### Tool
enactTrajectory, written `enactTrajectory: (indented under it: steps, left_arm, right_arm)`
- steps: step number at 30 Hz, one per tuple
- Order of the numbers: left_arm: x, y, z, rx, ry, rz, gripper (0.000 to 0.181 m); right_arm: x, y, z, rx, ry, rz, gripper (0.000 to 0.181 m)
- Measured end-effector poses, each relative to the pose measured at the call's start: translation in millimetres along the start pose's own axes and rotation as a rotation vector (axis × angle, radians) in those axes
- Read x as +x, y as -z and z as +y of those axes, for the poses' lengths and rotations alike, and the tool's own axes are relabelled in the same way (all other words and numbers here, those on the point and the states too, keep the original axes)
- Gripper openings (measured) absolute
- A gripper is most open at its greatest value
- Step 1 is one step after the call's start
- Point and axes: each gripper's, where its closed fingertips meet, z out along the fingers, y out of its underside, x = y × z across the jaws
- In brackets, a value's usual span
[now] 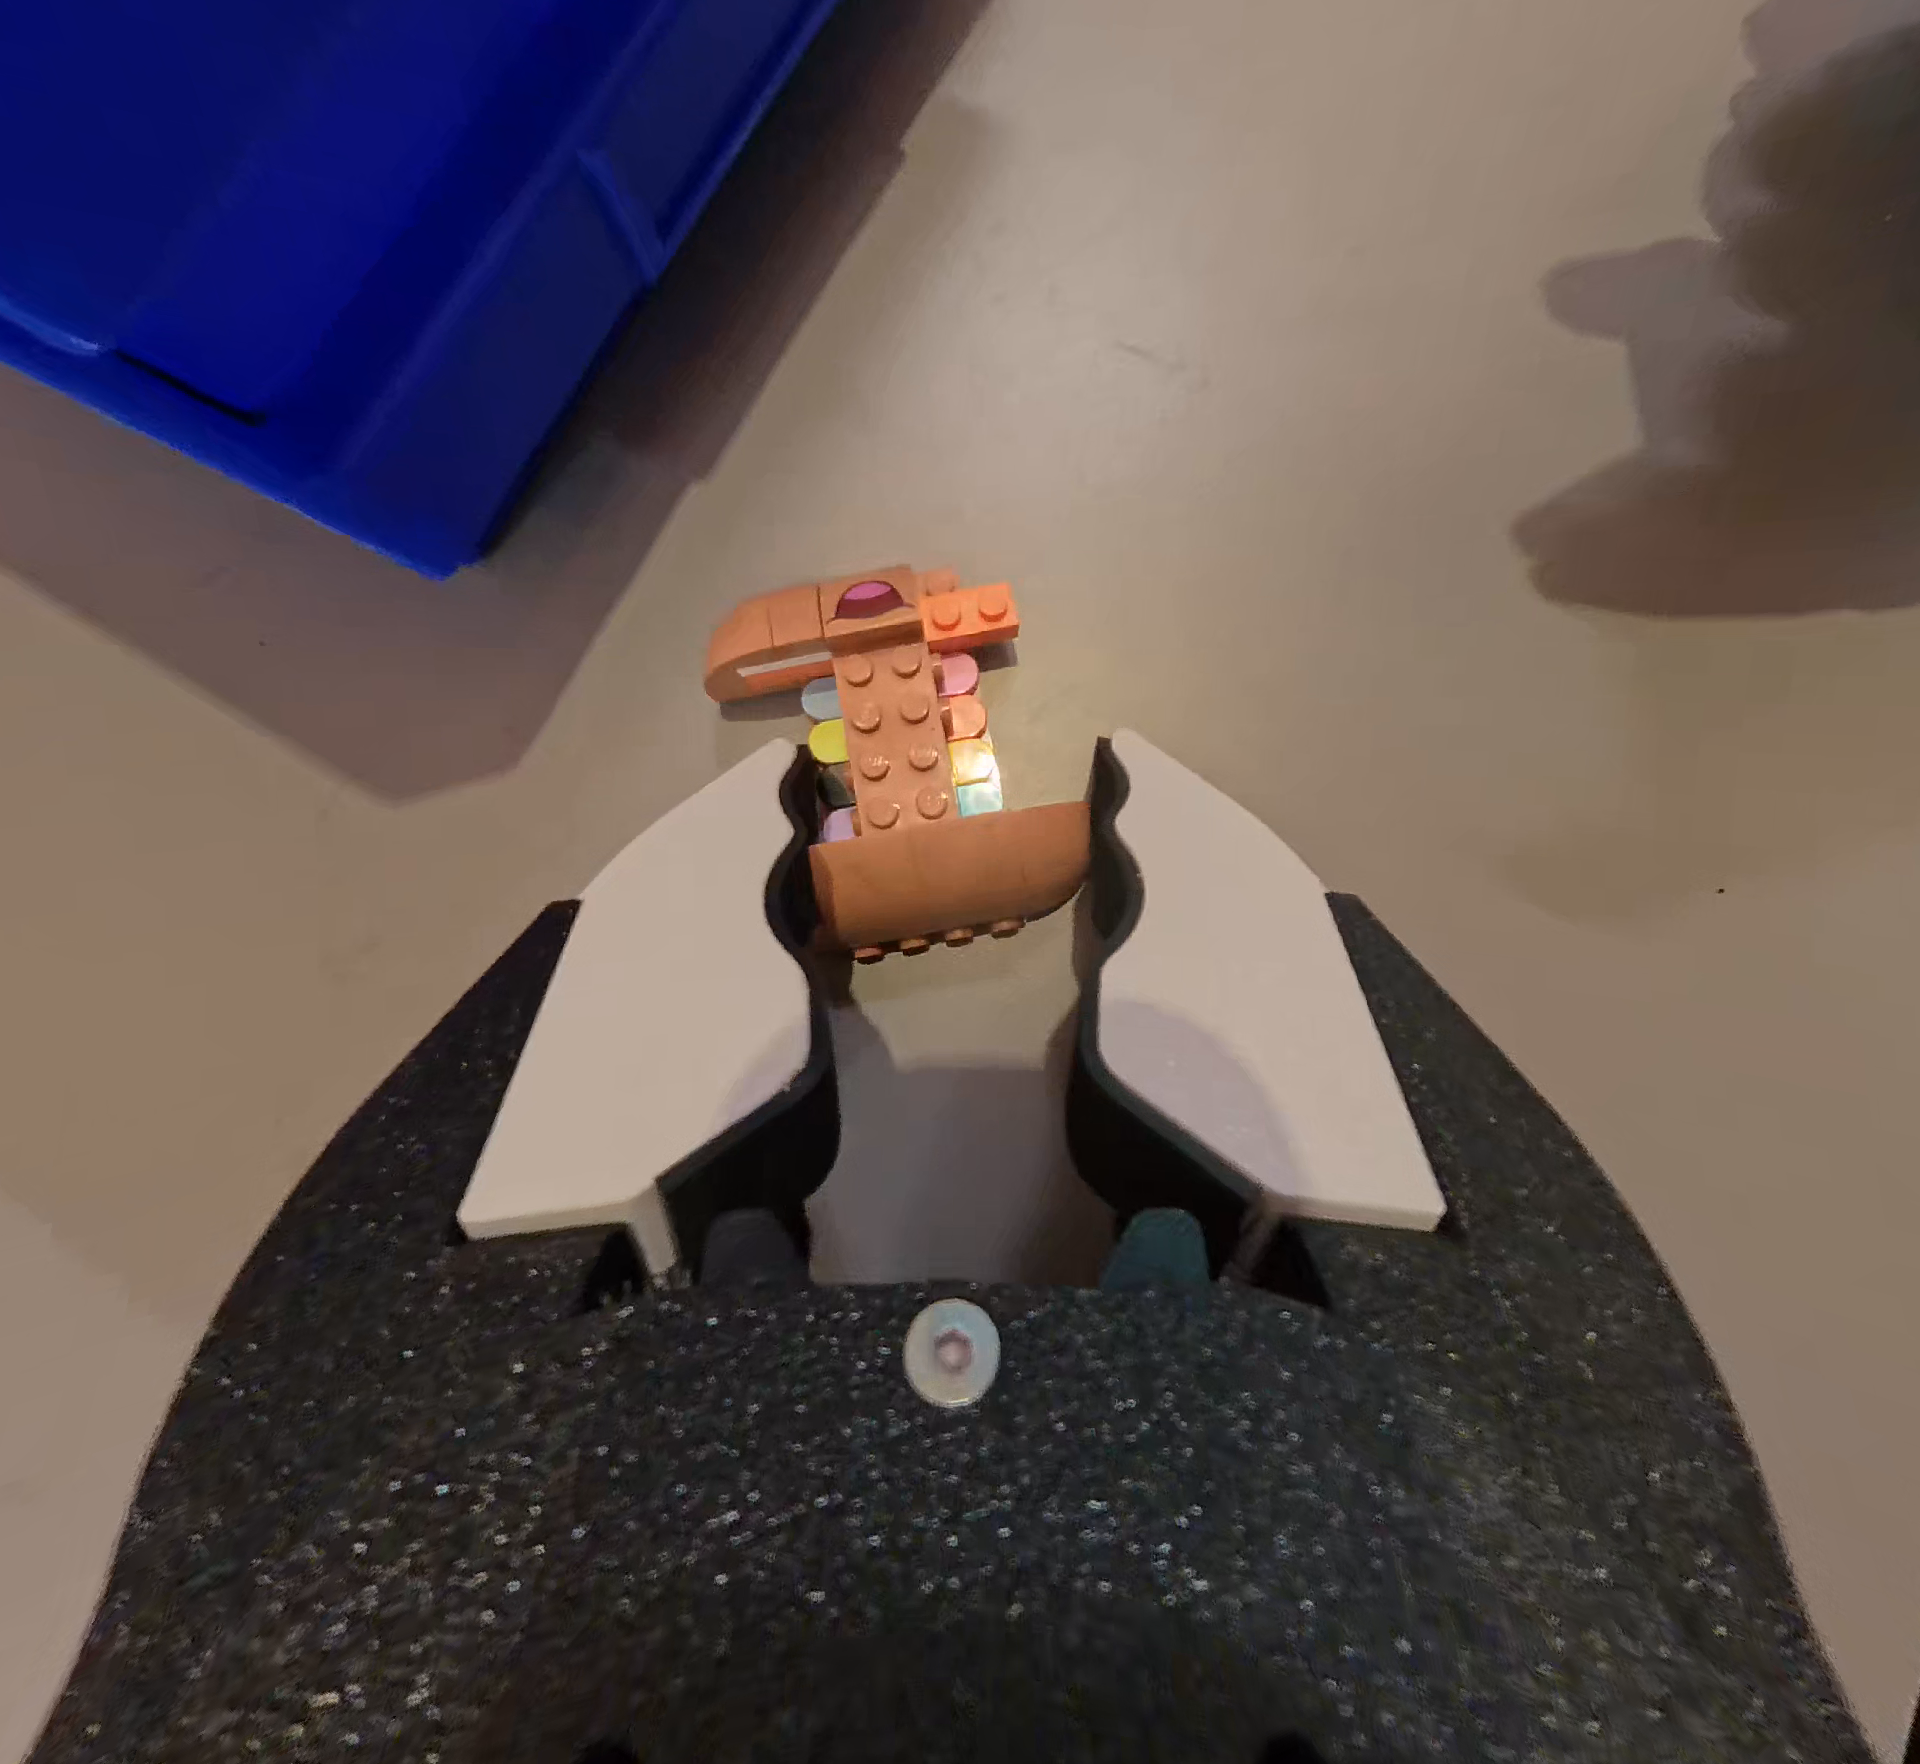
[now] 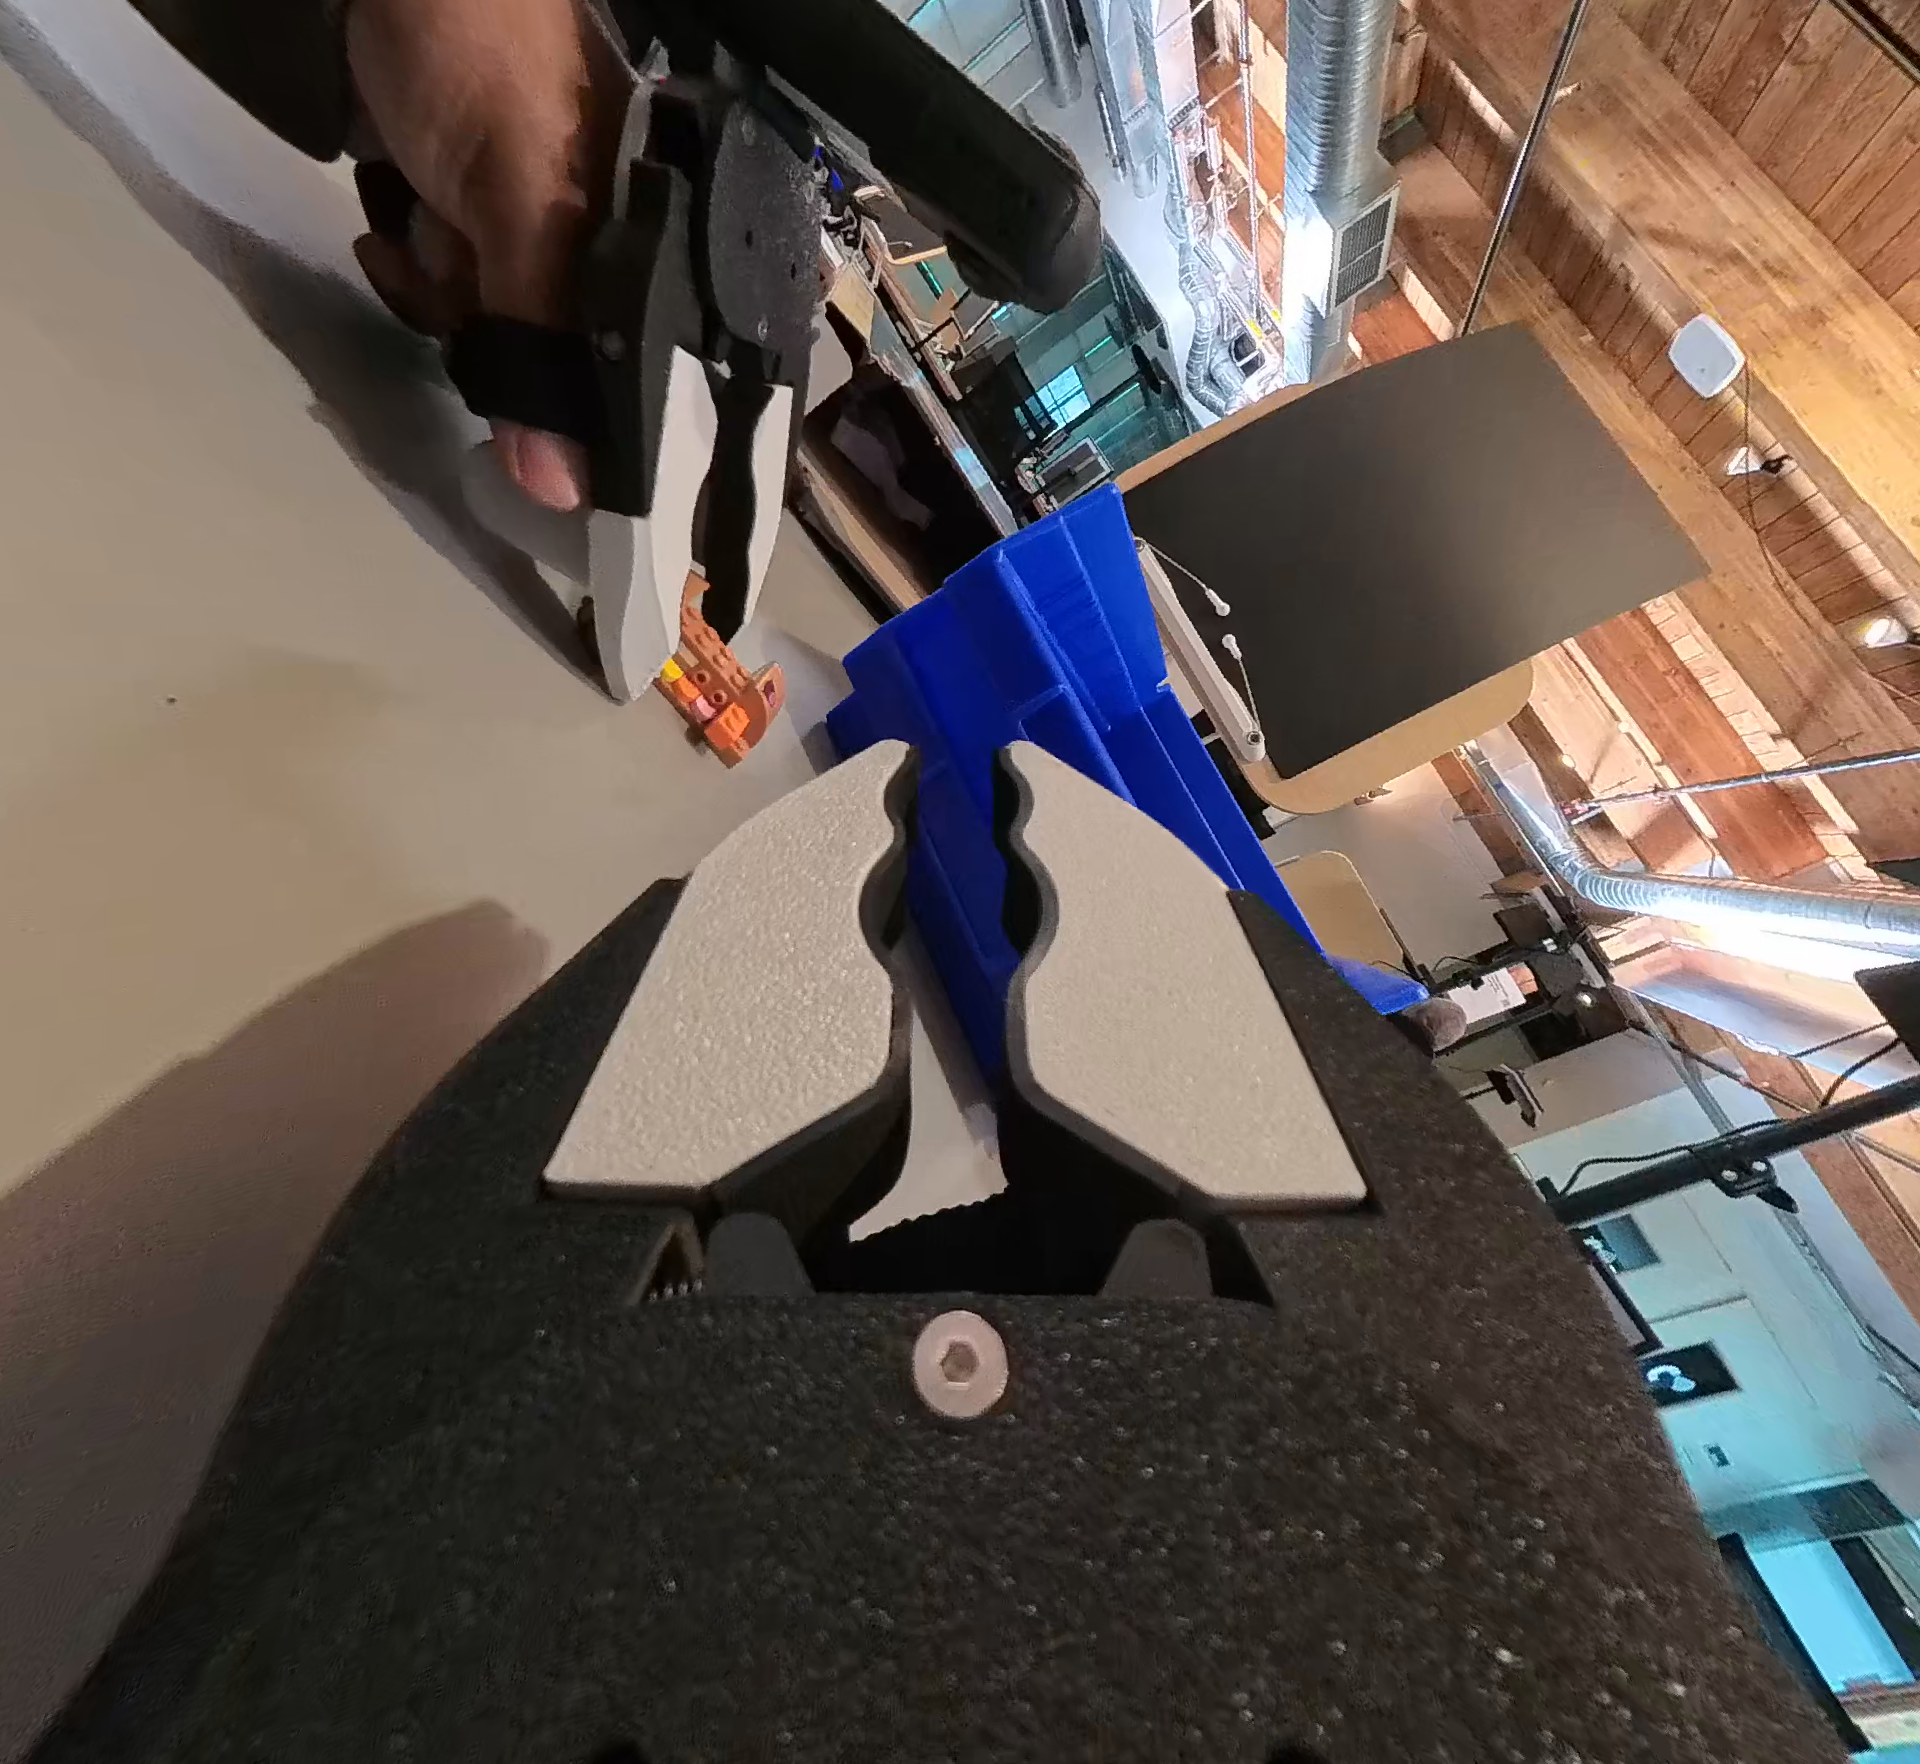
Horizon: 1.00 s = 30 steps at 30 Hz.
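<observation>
A small tan and orange brick model [image 1: 894,738] with coloured tiles along its sides lies on the beige table [image 1: 1299,364]. My left gripper [image 1: 948,758] is low over the table. Its jaws are closed against both sides of the model's curved near end. The model's far end sticks out in front of the fingertips. In the right wrist view, the left gripper [image 2: 681,644], held by a hand [image 2: 468,83], meets the model [image 2: 722,706] at the table. My right gripper [image 2: 956,764] is off the table and empty, its jaws a narrow gap apart.
A blue plastic bin [image 1: 343,156] stands on the table just beyond and to the left of the model; it also shows in the right wrist view [image 2: 1049,675]. A black-topped table [image 2: 1392,530] stands beyond the table edge.
</observation>
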Motion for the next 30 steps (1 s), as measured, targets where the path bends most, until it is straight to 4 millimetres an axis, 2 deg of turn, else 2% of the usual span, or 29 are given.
enactTrajectory:
  steps: [3, 5, 10, 18, 22, 26, 30]
  left_arm:
    - [3.7, 1.0, -0.7, 0.011, -0.005, 0.021, 0.049]
    - [13.0, 5.0, -6.1, 0.059, -0.012, 0.078, 0.033]
    - [28.9, 17.7, -20.8, 0.183, -0.048, 0.161, 0.033]
    - [37.8, 12.4, -11.6, 0.129, -0.105, 0.187, 0.033]
    - [40.1, 6.1, 3.0, 0.03, -0.155, 0.165, 0.038]
    - [44.8, 13.5, 0.1, 0.046, -0.167, 0.175, 0.054]
    - [38.0, 18.4, -0.7, 0.022, -0.171, 0.109, 0.057]
  right_arm:
    - [-0.1, 0.1, 0.9, -0.007, 0.007, 0.003, 0.013]
    - [-1.9, -0.7, 2.5, -0.017, 0.014, -0.004, 0.013]
    - [-6.1, -2.5, 5.3, -0.037, 0.034, -0.019, 0.013]
    - [-8.6, -3.3, 6.9, -0.047, 0.037, -0.033, 0.013]
    - [-9.4, -3.5, 7.1, -0.049, 0.042, -0.035, 0.013]
    - [-10.2, -4.0, 7.7, -0.053, 0.042, -0.039, 0.013]
    - [-11.4, -4.8, 8.2, -0.056, 0.044, -0.045, 0.013]
